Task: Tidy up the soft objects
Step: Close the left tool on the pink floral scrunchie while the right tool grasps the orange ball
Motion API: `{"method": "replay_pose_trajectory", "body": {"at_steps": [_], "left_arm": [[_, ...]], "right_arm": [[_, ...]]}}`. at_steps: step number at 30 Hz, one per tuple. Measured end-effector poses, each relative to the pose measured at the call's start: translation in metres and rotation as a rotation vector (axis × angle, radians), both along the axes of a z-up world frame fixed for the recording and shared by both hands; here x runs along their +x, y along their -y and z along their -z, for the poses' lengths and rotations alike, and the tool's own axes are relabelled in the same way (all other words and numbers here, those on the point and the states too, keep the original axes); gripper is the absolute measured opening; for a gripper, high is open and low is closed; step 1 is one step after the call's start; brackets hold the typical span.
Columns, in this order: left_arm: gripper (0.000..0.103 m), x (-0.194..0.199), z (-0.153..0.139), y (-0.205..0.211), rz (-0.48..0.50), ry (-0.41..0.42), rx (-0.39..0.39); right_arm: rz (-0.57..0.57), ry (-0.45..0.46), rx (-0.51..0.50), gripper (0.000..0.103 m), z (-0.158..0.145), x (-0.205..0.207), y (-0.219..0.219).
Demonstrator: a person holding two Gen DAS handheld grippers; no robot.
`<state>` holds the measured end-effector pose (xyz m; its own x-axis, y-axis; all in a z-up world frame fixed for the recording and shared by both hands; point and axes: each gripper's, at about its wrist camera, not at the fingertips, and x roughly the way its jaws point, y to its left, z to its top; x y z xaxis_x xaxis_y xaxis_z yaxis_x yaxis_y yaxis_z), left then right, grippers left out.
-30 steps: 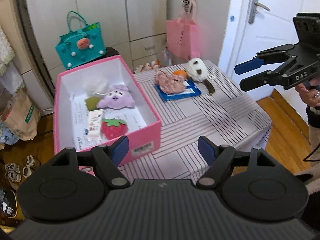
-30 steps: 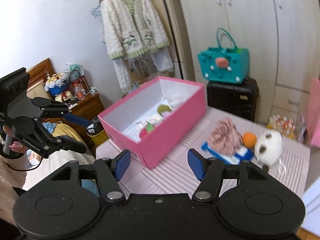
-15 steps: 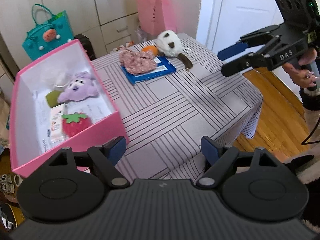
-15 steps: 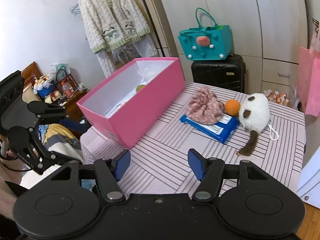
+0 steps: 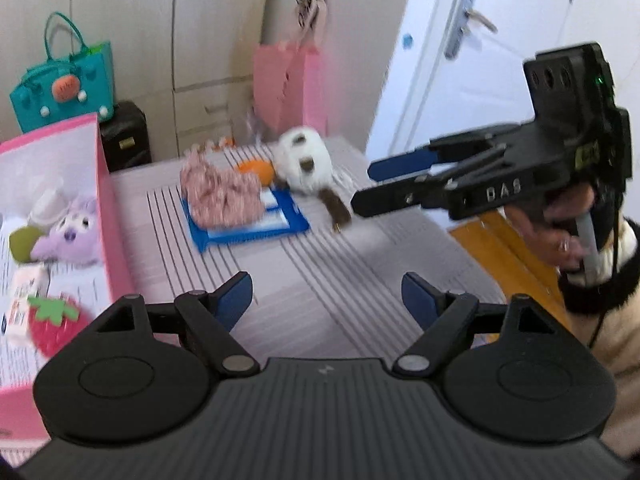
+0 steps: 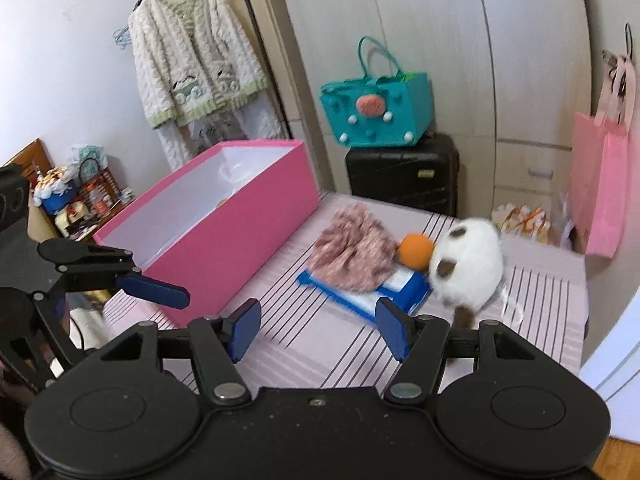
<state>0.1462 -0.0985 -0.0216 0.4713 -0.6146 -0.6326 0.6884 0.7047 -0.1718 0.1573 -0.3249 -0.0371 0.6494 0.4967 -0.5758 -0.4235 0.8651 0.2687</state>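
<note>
An open pink box (image 5: 107,200) stands on the left of the striped table and holds a purple plush (image 5: 68,232), a strawberry plush (image 5: 52,324) and a green ball (image 5: 22,240). Further back on the table, a pink floral fabric bundle (image 6: 352,252) lies on a blue packet (image 6: 400,288). Beside them sit an orange ball (image 6: 416,250) and a white-and-brown plush (image 6: 468,264). My left gripper (image 5: 326,296) hovers open over the bare tablecloth. My right gripper (image 6: 318,320) is open too, with nothing between its fingers, a short way before the packet. It also shows from the side (image 5: 364,186), near the plush's tail.
A teal bag (image 6: 376,112) sits on a black suitcase (image 6: 404,176) behind the table, in front of the wardrobe. A pink bag (image 6: 600,184) hangs at the right. A cardigan (image 6: 192,60) hangs at the left. The table's right edge drops to wooden floor (image 5: 500,248) by the white door (image 5: 480,60).
Both grippers have come down and closer to the table; the fabric bundle, ball and plush now look larger. The left jaws stand slightly wider than a second ago.
</note>
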Motion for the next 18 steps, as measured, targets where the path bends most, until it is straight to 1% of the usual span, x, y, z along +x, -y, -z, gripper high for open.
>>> {"method": "replay_pose_trajectory", "body": {"at_steps": [3, 5, 7, 8, 9, 10, 11, 13, 14, 15, 18], "left_arm": [[0.081, 0.011, 0.006, 0.009, -0.057, 0.052, -0.02], [0.081, 0.02, 0.014, 0.018, -0.101, 0.097, -0.005], [0.081, 0.031, 0.023, 0.026, -0.152, 0.145, 0.016], [0.081, 0.038, 0.028, 0.029, -0.19, 0.169, 0.013], [0.081, 0.045, 0.033, 0.031, -0.229, 0.178, -0.007], [0.081, 0.054, 0.039, 0.033, -0.269, 0.179, -0.029], [0.081, 0.062, 0.045, 0.035, -0.313, 0.178, -0.038], [0.081, 0.071, 0.053, 0.041, -0.386, 0.222, -0.012], [0.081, 0.075, 0.057, 0.046, -0.407, 0.24, 0.01], [0.081, 0.079, 0.058, 0.052, -0.409, 0.246, 0.023], [0.081, 0.089, 0.059, 0.063, -0.396, 0.213, 0.015]], "right_arm": [[0.025, 0.044, 0.017, 0.068, 0.003, 0.013, 0.004], [0.073, 0.075, 0.011, 0.068, 0.005, 0.024, 0.006], [0.109, 0.097, -0.016, 0.064, 0.006, 0.036, 0.005], [0.112, 0.107, -0.032, 0.063, 0.006, 0.042, 0.004], [0.115, 0.115, -0.045, 0.059, 0.007, 0.048, 0.002], [0.117, 0.12, -0.057, 0.052, 0.008, 0.055, 0.001], [0.117, 0.121, -0.068, 0.048, 0.008, 0.063, 0.0], [0.101, 0.102, -0.052, 0.035, 0.01, 0.081, -0.001], [0.091, 0.091, -0.046, 0.033, 0.011, 0.089, -0.003], [0.08, 0.078, -0.046, 0.029, 0.012, 0.099, -0.005], [0.053, 0.037, -0.082, 0.028, 0.015, 0.126, -0.013]]}}
